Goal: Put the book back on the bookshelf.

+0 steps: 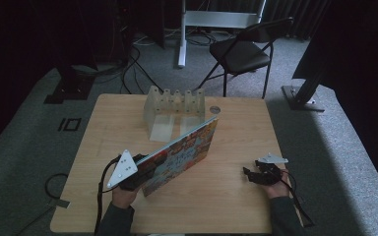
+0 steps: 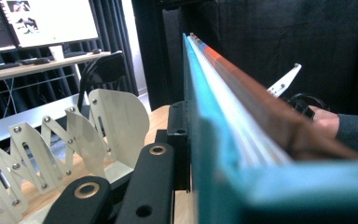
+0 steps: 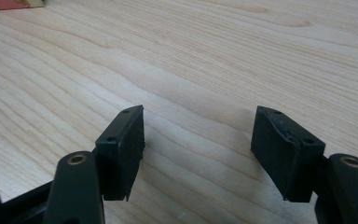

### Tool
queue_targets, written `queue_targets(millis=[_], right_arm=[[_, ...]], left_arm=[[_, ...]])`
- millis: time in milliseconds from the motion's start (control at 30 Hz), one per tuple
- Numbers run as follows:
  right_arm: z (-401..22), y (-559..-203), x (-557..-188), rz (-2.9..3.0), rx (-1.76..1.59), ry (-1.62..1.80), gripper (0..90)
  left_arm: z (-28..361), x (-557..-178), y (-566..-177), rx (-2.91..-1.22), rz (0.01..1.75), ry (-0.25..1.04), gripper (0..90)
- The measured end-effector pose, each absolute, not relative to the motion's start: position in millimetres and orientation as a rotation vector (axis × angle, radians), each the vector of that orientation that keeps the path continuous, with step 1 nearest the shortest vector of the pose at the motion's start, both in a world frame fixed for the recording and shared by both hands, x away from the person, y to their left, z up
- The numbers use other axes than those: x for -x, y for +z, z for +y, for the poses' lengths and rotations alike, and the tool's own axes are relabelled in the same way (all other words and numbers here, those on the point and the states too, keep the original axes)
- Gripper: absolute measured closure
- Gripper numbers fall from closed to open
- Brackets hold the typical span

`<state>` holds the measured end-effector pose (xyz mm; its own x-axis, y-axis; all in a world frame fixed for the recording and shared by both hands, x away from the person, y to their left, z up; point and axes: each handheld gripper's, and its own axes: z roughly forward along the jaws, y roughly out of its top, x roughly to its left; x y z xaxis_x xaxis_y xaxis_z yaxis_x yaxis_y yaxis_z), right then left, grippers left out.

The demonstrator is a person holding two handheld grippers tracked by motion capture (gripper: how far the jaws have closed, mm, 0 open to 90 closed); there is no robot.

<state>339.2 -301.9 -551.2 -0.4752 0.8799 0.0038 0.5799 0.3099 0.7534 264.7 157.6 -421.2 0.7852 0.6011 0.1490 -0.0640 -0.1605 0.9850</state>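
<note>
A thin picture book (image 1: 182,152) with a busy, colourful cover stands tilted on its edge over the middle of the wooden table (image 1: 236,137). My left gripper (image 1: 145,163) is shut on its near lower corner. In the left gripper view the book's teal edge (image 2: 223,116) runs away from the left gripper (image 2: 189,140), with one black jaw pressed against its side. My right gripper (image 1: 250,174) rests low at the table's right front, apart from the book. Its jaws stand open over bare wood, and nothing lies between the pads of the right gripper (image 3: 198,140).
A translucent white folding rack (image 1: 173,105) with several upright dividers stands at the table's far middle, and the rack (image 2: 74,135) is close on the left of the book. A small round disc (image 1: 215,109) lies beside it. A black folding chair (image 1: 243,51) stands behind the table.
</note>
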Motion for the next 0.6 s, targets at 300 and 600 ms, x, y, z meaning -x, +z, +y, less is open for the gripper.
queue_targets(millis=[300,600], right_arm=[[-303.1,-551.7,-340.1,2.165,-1.306,0.993,32.8],[-302.9,-551.8,-340.8,2.169,-1.302,0.991,31.5]], left_arm=[[160.3,-264.4,-421.6,-1.629,0.463,0.640,79.8],[163.6,-264.2,-421.8,-1.621,0.485,0.653,79.7]])
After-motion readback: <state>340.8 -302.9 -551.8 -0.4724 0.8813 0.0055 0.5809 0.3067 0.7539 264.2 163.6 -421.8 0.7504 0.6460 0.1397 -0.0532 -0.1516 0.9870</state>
